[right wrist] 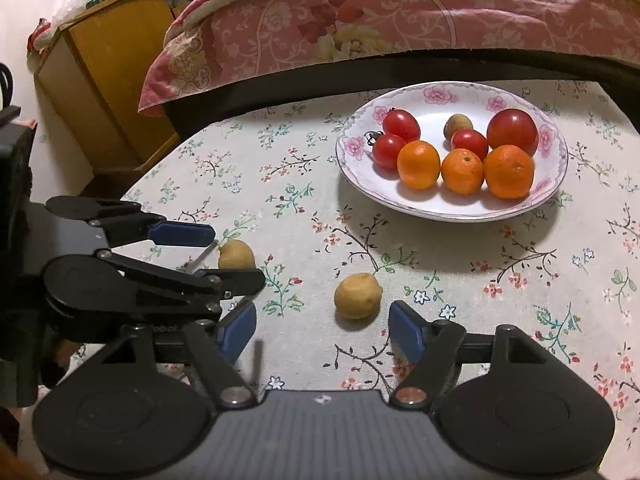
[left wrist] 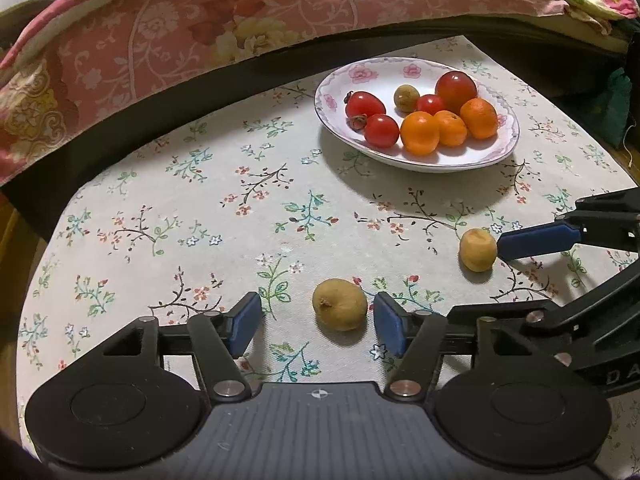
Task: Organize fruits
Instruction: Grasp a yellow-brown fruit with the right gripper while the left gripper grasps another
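Your left gripper (left wrist: 318,322) points steeply down at the table, its blue pads released, and a tan, dull-skinned round fruit (left wrist: 340,309) lies on the cloth between them, nearer the right pad, with a gap on each side. Your right gripper (right wrist: 323,326) tilts down much the same, jaws likewise parted, and a second tan fruit (right wrist: 358,295) sits just ahead of the gap between its pads, untouched; in the left wrist view one blue finger (left wrist: 538,242) of it comes right up against that fruit, and you cannot tell there whether it touches.

The two grippers stand close side by side, so there is little room between them. Ahead, the cloth (left wrist: 168,216), cream and printed with small flower sprigs, lies flat and bare up to the plate.

Farther off, a shallow white plate (right wrist: 436,96) with pink roses on its rim holds three matte orange citrus, four glossy red tomatoes and one small tan fruit. Beyond the table's far edge runs a dark band, then a pink floral quilt (right wrist: 360,20); a yellow wooden cabinet (right wrist: 112,64) stands far left.
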